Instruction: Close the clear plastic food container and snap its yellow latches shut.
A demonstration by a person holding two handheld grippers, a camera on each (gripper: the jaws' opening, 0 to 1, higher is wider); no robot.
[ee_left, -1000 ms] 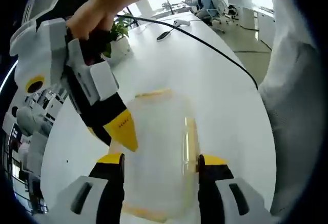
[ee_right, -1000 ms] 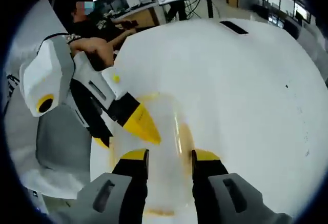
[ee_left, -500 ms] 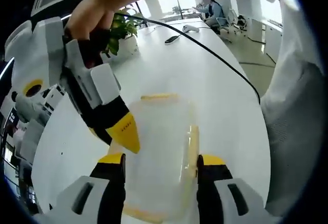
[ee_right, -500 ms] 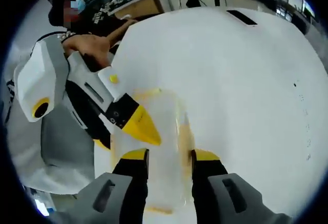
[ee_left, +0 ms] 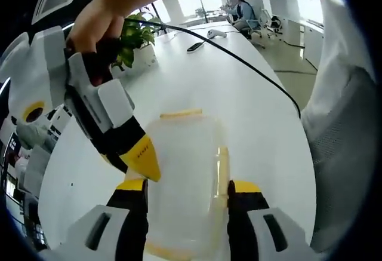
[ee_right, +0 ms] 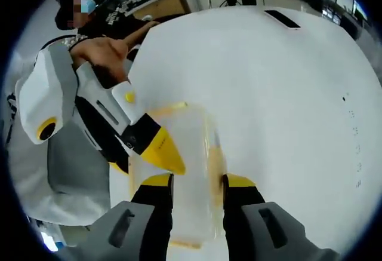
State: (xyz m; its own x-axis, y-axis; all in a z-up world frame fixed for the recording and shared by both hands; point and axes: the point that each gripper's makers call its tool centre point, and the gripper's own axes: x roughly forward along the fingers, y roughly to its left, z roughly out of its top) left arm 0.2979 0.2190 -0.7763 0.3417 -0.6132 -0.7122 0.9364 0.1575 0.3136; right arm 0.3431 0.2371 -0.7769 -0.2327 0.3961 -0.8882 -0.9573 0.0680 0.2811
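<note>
Container (ee_left: 185,177) on table (ee_left: 239,94) (between left tongs (ee_left: 185,190)), plant (ee_left: 134,37) behind.

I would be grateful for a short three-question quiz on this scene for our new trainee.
1. True or false: the clear container rests on a white table.
2. What colour are the container's latches? A red, B yellow, C blue.
3. Fill in the missing word: in the left gripper view, a potted ___ stands further along the table.
Key: 1 true; 2 B; 3 plant.
</note>
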